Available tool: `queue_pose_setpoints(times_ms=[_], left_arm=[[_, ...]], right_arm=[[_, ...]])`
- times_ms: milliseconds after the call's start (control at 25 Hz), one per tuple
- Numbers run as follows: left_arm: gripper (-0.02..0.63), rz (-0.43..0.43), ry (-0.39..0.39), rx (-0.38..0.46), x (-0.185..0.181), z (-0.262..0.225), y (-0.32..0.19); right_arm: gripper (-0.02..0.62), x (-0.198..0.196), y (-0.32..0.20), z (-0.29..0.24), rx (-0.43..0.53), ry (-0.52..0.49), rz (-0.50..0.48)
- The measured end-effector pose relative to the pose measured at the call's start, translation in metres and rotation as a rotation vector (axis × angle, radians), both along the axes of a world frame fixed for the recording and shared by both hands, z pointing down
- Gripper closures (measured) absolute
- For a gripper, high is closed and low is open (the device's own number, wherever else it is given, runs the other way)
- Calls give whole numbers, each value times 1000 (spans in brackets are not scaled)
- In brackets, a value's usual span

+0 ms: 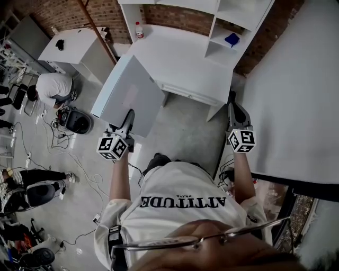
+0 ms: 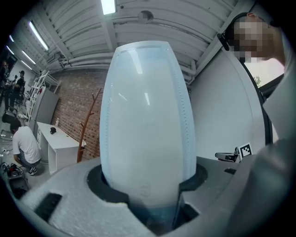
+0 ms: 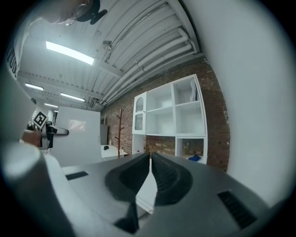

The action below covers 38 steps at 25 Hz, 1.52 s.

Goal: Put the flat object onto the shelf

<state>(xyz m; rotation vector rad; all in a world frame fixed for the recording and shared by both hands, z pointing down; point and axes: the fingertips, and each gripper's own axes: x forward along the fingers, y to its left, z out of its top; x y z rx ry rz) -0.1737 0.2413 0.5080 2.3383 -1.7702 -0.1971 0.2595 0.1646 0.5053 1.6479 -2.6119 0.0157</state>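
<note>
The shelf (image 1: 235, 24) stood at the back of the worktop (image 1: 180, 63), ahead and to the right of the panel (image 1: 130, 92). The panel rose from the left tongs (image 1: 127, 120), which gripped its near edge, with its long axis pointing toward the worktop. The right tongs (image 1: 233, 106) were closed and empty. They were nearer the shelf and well apart from the panel.

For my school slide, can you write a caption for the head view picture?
Left tool holds a flat pale panel before the white shelf unit; right tool is shut and empty.
</note>
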Motion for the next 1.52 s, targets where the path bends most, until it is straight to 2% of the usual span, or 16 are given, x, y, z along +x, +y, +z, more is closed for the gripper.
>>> queue_pose_setpoints(times_ms=[240, 560, 880, 1520], left_arm=[[328, -10, 4, -8, 3, 4, -14], [328, 1, 7, -11, -10, 5, -54], [328, 45, 7, -11, -21, 3, -123], [328, 173, 24, -32, -77, 11, -265]], right_arm=[[561, -1, -18, 3, -8, 1, -13], [561, -10, -51, 6, -16, 4, 7], [561, -26, -102, 3, -16, 14, 37], [561, -83, -192, 2, -40, 49, 150]])
